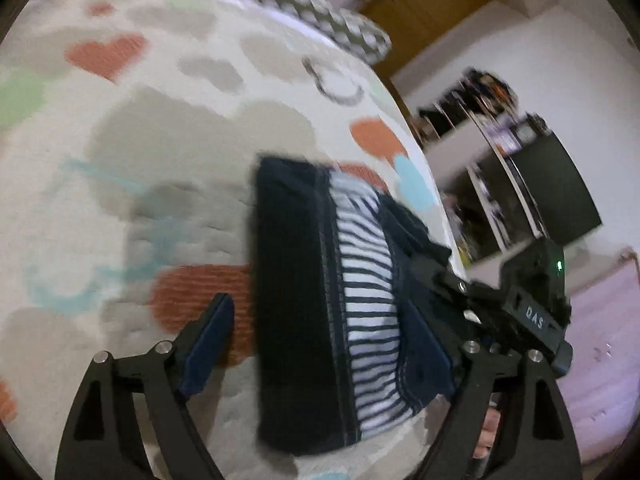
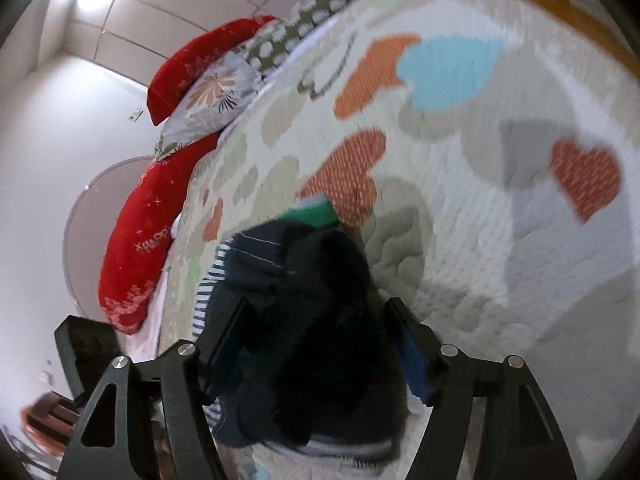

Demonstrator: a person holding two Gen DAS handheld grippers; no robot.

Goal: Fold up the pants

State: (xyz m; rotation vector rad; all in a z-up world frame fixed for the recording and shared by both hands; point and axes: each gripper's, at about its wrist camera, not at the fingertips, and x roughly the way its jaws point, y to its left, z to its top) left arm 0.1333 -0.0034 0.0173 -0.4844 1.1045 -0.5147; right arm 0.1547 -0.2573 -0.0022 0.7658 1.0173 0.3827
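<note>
Home bedroom — heart-patterned quilt point(image 2: 460, 240), red pillows point(image 2: 136, 248), wooden door point(image 1: 424, 4)

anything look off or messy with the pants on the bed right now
Mostly tidy. The dark pants lie folded on the heart-print quilt, but the striped lining is turned out along one side, and that edge is bunched where the right claw straddles it. The left claw stands open around the bundle.

A quilt point(image 1: 160, 128) with heart patterns covers the bed; red pillows point(image 2: 140, 240) and a dotted cushion point(image 2: 304, 20) lie at its edge
</note>
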